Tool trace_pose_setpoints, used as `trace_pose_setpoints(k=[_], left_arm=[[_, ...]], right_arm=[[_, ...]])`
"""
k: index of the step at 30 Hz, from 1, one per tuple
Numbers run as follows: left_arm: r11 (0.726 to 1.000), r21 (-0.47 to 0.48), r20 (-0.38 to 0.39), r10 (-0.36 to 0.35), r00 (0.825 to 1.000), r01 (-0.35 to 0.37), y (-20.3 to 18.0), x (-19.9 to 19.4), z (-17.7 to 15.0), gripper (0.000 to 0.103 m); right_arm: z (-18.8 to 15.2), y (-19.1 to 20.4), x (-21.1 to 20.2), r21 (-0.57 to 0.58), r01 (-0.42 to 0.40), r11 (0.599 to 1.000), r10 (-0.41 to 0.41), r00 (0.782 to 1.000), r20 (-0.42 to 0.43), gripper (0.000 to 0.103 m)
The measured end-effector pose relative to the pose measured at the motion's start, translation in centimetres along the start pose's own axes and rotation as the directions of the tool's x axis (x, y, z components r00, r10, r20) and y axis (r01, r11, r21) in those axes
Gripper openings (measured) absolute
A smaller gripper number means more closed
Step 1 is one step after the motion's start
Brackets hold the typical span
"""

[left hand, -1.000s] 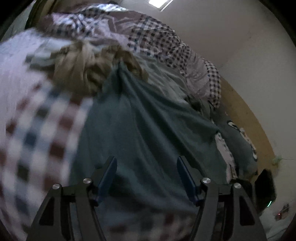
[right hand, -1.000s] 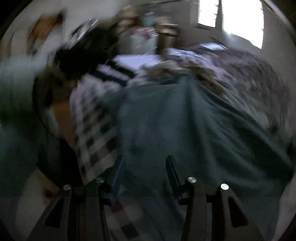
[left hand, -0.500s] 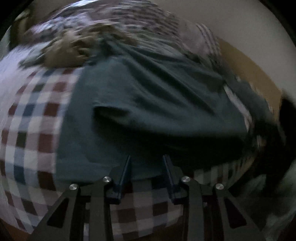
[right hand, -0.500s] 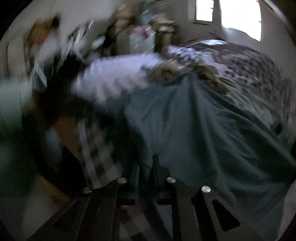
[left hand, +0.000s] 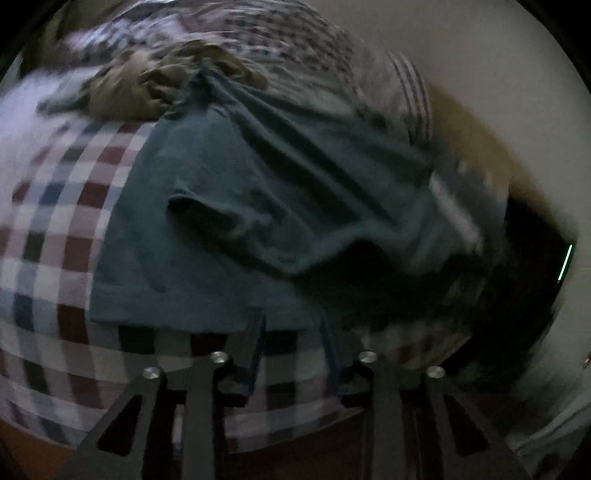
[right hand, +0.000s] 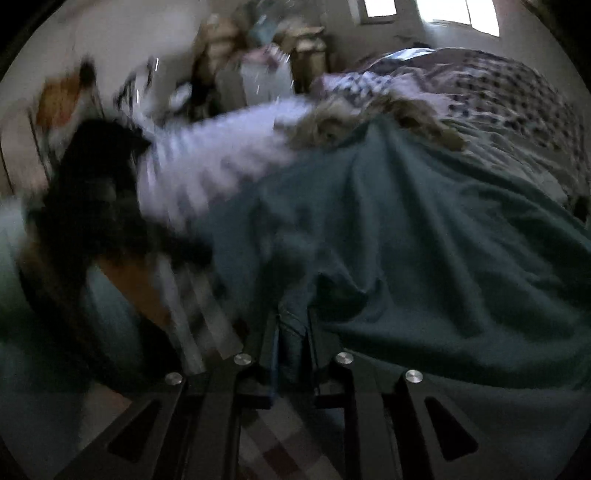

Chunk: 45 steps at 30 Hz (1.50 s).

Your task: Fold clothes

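Note:
A dark teal T-shirt (left hand: 295, 177) lies spread on a red, blue and white checked bedsheet (left hand: 66, 221), one sleeve folded over its front. My left gripper (left hand: 293, 325) sits at the shirt's near hem. Its fingers are narrowed but apart, the hem lies between the tips, and checked sheet shows in the gap. In the right wrist view the same T-shirt (right hand: 424, 240) fills the right half. My right gripper (right hand: 291, 321) is shut on a bunched edge of it.
A crumpled olive-tan garment (left hand: 155, 88) lies beyond the shirt's far end, with a checked quilt (left hand: 280, 48) behind it. A dark blurred shape with a green light (left hand: 528, 266) is at the right. Cluttered furniture (right hand: 258, 55) and a bright window (right hand: 454, 14) are behind the bed.
Both grippers drew back to the shirt's near edge and narrowed. The right one closed on the cloth; the left one went from wide open to a small gap at the hem.

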State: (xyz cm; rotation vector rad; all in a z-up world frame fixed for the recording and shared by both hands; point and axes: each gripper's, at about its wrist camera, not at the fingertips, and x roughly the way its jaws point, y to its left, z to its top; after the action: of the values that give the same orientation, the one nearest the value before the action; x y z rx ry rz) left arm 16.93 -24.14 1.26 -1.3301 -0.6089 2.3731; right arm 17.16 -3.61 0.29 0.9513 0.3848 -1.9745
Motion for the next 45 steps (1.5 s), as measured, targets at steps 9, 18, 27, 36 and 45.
trace_pose_setpoints(k=[9,18,27,36,45], left_arm=[[0.959,-0.276,0.1,-0.043,0.994,0.069,5.4,-0.6,3.7,0.053],[0.946,-0.319,0.054,-0.038,0.998,0.054,6.7,3.5,6.9,0.033],[0.922,-0.37,0.263,-0.012,0.965,0.112,7.6,0.7,10.3,0.001],[0.918,-0.392,0.261,0.052,0.964,0.057,8.7,0.7,9.9,0.001],[0.935,-0.354,0.241,0.101,0.965,-0.009,9.2,1.3,9.4,0.007]], right_arm=[[-0.7,0.1,-0.1,0.016,0.018,1.0,-0.018,0.999,0.047,0.014],[-0.4,0.5,-0.3,-0.006,0.038,0.999,-0.038,0.997,0.072,0.014],[0.6,2.1,-0.3,-0.074,0.128,0.989,-0.117,0.984,0.137,0.012],[0.5,2.9,3.7,-0.112,0.17,0.979,-0.165,0.985,0.053,0.013],[-0.2,2.9,2.5,-0.064,0.136,0.989,-0.132,0.989,0.063,0.042]])
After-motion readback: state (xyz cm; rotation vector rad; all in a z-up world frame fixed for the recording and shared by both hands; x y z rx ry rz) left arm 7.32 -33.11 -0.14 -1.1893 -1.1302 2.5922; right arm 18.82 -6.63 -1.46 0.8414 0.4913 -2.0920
